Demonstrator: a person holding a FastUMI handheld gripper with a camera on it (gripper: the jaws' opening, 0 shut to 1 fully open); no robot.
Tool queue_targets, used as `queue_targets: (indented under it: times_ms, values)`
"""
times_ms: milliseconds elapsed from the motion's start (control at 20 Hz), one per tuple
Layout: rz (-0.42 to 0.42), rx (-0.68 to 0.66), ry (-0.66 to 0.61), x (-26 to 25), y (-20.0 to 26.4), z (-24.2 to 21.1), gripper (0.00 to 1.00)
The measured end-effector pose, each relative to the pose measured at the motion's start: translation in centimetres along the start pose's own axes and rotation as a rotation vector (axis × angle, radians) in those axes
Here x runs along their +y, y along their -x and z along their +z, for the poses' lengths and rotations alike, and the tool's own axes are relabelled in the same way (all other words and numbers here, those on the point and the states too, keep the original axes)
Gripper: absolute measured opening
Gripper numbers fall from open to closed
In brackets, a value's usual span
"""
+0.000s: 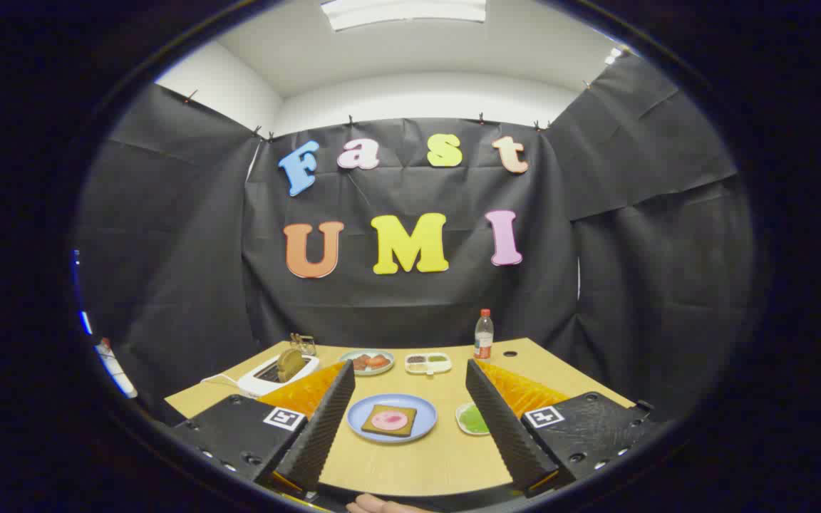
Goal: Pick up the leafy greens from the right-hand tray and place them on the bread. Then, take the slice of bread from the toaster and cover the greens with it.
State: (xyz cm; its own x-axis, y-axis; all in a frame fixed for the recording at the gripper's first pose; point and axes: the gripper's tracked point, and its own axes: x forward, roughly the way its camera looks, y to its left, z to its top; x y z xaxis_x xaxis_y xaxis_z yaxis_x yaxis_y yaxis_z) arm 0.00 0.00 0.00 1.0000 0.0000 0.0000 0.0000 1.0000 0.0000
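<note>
We hold the tool (410, 417) above the near edge of the light wooden tabletop (410, 463), its 2 fingers (325, 420) spread wide apart and gripping nothing. A bit of a hand (375, 504) shows just behind them.

Between the fingers, a short way ahead, sits a round pale-blue plate (391, 417). On it lies 1 square slice of brown bread (389, 420) topped with a round pink slice of what looks like ham (390, 420).

Just beside that plate, close to the right finger, is a small pale tray (472, 419) holding the bright green leafy greens (475, 420); the finger hides part of it.

Beyond the left finger stands a white toaster (276, 375) with 1 browned slice of toast (290, 364) standing upright in its slot, and a white cord runs from it across the tabletop. Behind the toaster is a small dark object that we cannot make out.

Farther back, near the middle, a round grey-rimmed dish (367, 362) carries reddish and brown food pieces. Next to it a white divided tray (427, 363) has several compartments with dark and greenish contents, too small for us to identify. To the right of that tray stands a clear plastic bottle with a red cap (483, 335), upright, near a dark round hole in the tabletop.
</note>
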Motion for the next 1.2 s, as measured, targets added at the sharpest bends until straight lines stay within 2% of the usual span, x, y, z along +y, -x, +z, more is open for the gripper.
queue_targets:
  times_ms: [450, 850, 1050, 1200]
  values:
    - [-0.017, 0.029, -0.008, -0.6, -1.6, -1.5, 0.96]
    - [-0.091, 0.121, 0.000, -5.0, -6.5, -4.8, 0.95]
    - [-0.165, 0.240, 0.018, -9.5, -11.0, -8.5, 0.96]
    - [-0.186, 0.362, 0.024, -11.9, -14.6, -12.0, 0.96]
